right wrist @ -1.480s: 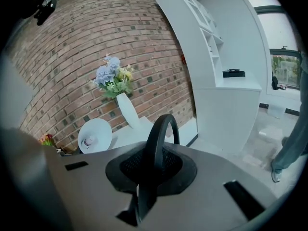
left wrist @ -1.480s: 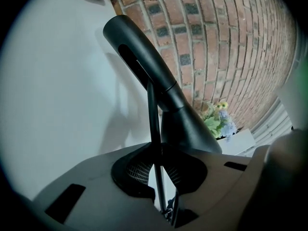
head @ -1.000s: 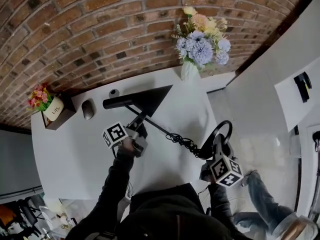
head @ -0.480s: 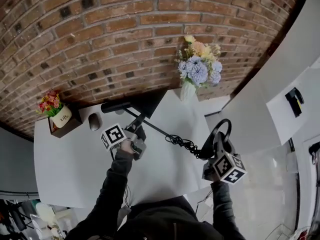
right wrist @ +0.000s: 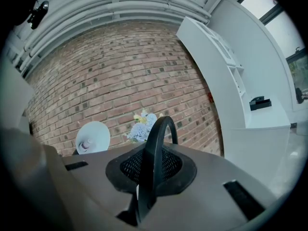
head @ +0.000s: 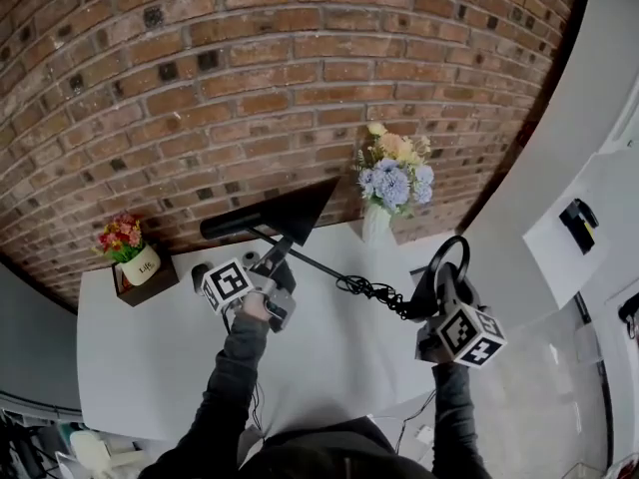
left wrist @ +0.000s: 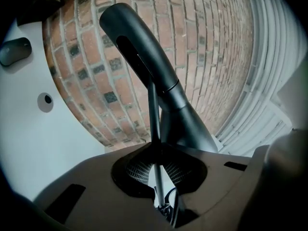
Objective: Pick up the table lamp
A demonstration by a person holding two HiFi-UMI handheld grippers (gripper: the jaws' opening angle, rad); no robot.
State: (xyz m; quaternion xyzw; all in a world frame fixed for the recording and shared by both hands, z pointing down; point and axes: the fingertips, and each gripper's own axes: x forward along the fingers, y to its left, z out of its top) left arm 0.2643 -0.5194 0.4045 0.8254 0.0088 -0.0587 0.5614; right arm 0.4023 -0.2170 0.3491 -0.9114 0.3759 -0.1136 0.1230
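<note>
Head view: our table lamp [head: 268, 218] hangs above the white table [head: 150, 352], left gripper [head: 278, 265] clamped on its thin stem [left wrist: 153, 109], right gripper [head: 439, 285] on its ring [right wrist: 150, 153]; we should raise both evenly.

Soft, even light fills the room: the white bench [head: 150, 357] beneath the left gripper [head: 275, 267] is bright with only faint shadows, and the window [right wrist: 269, 8] up and right of the right gripper [right wrist: 149, 177] glares white. Wide-angle distortion bows the brick wall [head: 250, 88] ahead of both grippers; the gripper views go black at their corners, each gripper's near body dim and soft.
</note>
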